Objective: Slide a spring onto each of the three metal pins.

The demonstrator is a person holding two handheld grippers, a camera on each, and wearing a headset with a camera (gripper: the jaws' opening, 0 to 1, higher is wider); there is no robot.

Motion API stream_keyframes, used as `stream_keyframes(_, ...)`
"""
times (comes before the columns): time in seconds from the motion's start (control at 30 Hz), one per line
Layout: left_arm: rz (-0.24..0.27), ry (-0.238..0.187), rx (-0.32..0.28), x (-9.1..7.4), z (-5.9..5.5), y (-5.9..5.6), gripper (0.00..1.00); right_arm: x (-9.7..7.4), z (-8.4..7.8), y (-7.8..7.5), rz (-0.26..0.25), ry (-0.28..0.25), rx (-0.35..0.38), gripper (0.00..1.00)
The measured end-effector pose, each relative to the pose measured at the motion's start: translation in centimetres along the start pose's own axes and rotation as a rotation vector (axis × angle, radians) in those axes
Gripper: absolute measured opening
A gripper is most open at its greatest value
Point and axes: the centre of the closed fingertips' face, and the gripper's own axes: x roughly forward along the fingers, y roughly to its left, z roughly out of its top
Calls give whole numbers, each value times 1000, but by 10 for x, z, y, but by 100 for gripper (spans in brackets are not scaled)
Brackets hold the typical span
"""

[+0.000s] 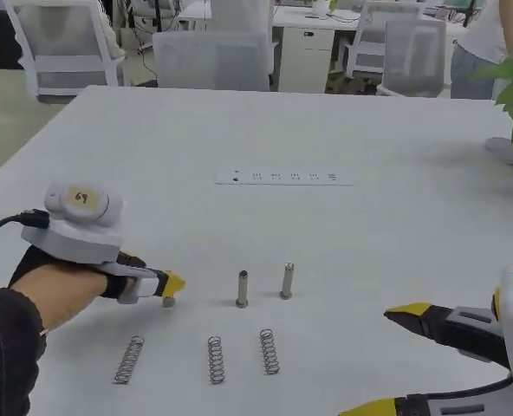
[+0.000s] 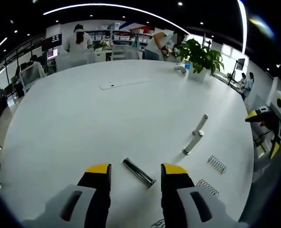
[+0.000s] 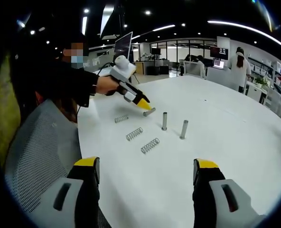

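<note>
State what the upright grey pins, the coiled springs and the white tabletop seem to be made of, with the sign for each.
Upright grey cylindrical pins: likely steel, dull satin sheen.
Coiled wire springs: thin metal wire, greyish glint.
White tabletop: probably laminate, smooth and matte; unsure.

In the head view the left gripper (image 1: 173,288) hides most of one pin (image 1: 168,302). The right gripper (image 1: 386,360) is cut off by the picture's edge. Print on the white strip (image 1: 282,178) on the counter (image 1: 395,217) is too small to read.
</note>
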Motion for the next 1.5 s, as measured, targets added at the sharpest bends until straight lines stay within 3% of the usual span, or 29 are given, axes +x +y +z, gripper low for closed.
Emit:
stream_keyframes(0.2,22,26,0,7,1,1,33,0,-1,-1,-2,0,2,80)
stream_keyframes(0.4,38,72,0,11,-4,1,30,0,-1,-2,-3,-2,5,80)
stream_keyframes(1.5,53,162,53,24,-15,3,15,-2,-2,-6,-14,-5,9,81)
